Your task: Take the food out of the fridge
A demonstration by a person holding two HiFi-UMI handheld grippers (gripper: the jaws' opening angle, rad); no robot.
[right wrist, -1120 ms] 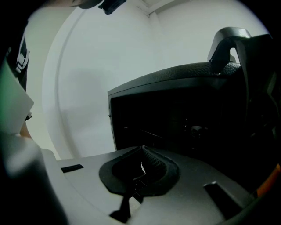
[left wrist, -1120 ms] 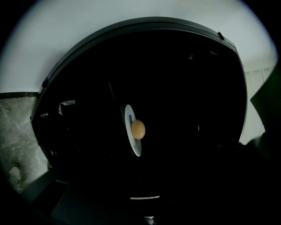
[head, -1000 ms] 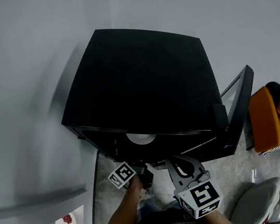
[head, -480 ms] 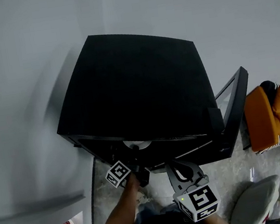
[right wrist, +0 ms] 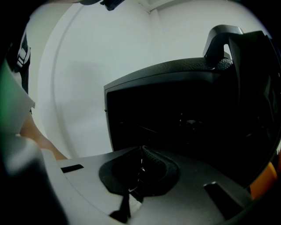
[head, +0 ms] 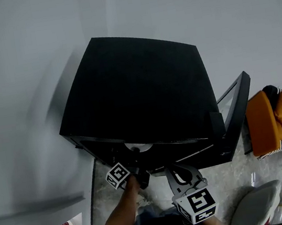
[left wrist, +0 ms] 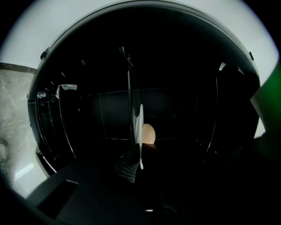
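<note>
1. Black, box-shaped small fridge (head: 142, 88) stands against a pale wall. Its glass-fronted door (head: 238, 104) is swung open to the right in the head view.
2. A round white plate (left wrist: 141, 125) sits inside the dark compartment, and its near rim (head: 138, 147) shows just inside the opening.
3. A pale tan, egg-shaped piece of food (left wrist: 149, 133) rests on that plate, inside the fridge.
4. The left gripper (head: 138, 168) reaches almost level into the opening. The person's bare left forearm (head: 122, 213) slants up to it from the lower edge of the head view.
5. In the left gripper view the plate appears edge-on and upright, so that gripper (left wrist: 140, 160) is turned on its side.
6. Its jaws are closing, with the plate's near rim between them. One ribbed pad (left wrist: 127, 167) lies against the rim, and the grip looks clamped on it.
7. The right gripper (head: 174, 170) hangs just outside the fridge, lower and to the right of the left one. It is tipped somewhat downward at the open front.
8. Its jaws (right wrist: 140, 165) are pressed together with nothing between them.
9. An orange cushion-like bundle (head: 262, 122) lies on the floor beyond the door.
</note>
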